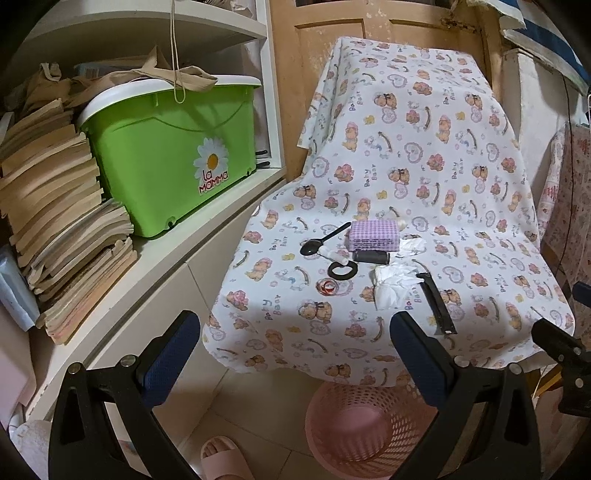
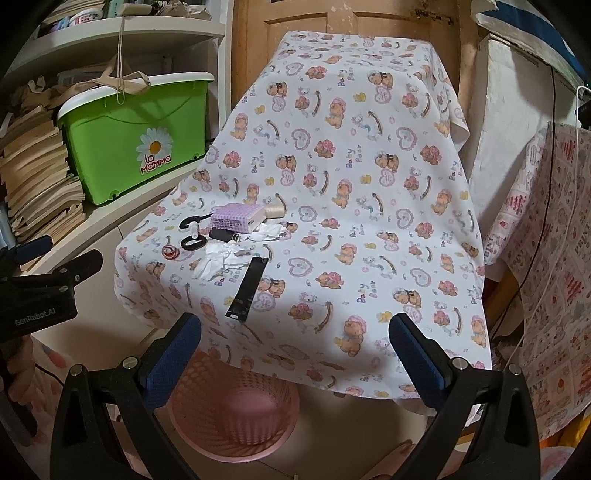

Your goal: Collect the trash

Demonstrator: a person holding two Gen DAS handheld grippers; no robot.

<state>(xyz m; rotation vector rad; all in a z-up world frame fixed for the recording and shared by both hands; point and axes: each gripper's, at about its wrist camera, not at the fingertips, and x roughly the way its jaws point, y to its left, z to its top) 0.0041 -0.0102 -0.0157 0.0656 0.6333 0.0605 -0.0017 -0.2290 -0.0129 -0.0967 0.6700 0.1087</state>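
Pink basket [image 1: 364, 424] sits half hidden under the table's cloth [image 1: 388, 147]; crumpled tissue [image 1: 391, 286] lies beyond my left claw [image 1: 295, 332] and right claw [image 2: 295, 334], both wide, empty.

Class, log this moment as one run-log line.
stage: before pickup | left gripper: open, empty | right gripper: open, empty | crumpled tissue: on table | pink basket: on floor

Pretty cramped room: white shelving [image 1: 207, 236] stacked with old books [image 1: 55, 206], plus a green bin [image 1: 173, 155]. Wooden door [image 2: 295, 22] behind, tiled floor [image 1: 258, 413].
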